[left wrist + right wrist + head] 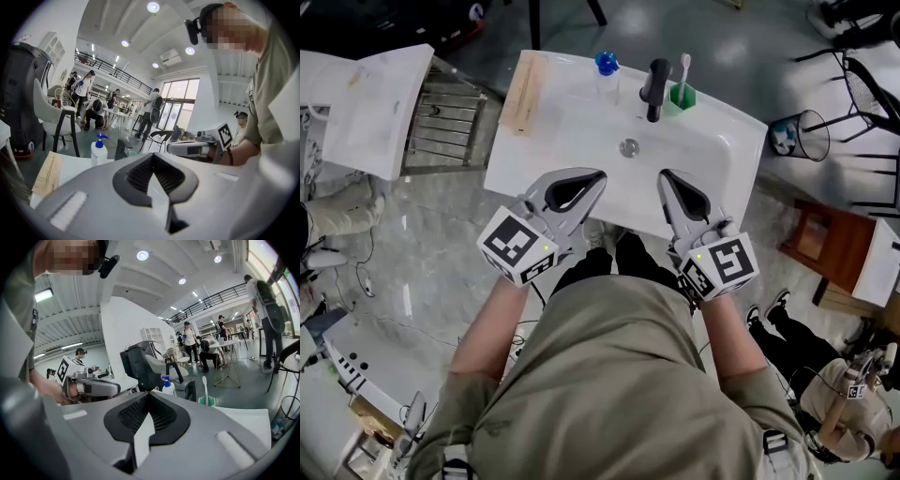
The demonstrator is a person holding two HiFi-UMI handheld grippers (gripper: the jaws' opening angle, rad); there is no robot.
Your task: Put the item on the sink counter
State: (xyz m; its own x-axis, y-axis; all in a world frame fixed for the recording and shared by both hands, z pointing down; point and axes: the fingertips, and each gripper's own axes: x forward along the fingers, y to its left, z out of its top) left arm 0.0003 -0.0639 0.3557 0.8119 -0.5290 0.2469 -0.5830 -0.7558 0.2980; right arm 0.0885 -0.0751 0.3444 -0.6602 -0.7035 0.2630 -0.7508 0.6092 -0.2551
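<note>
Head view: left gripper [596,178], right gripper [667,178] closed on nothing, short of faucet [655,89]; careless reach could topple pump bottle [607,77] or toothbrush cup [682,97] flanking it.

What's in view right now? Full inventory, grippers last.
sink counter: 1, white, centre
drain: 1, metal, in the basin
faucet: 1, black, back of counter
pump bottle: 1, white with blue top, left of faucet
cup: 1, green, right of faucet
toothbrush: 1, white, upright in cup
flat pack: 1, beige, counter's left end
wire bin: 1, black, floor at right
left gripper: 1, grey, jaws together, empty, over counter front
right gripper: 1, grey, jaws together, empty, beside it
</note>
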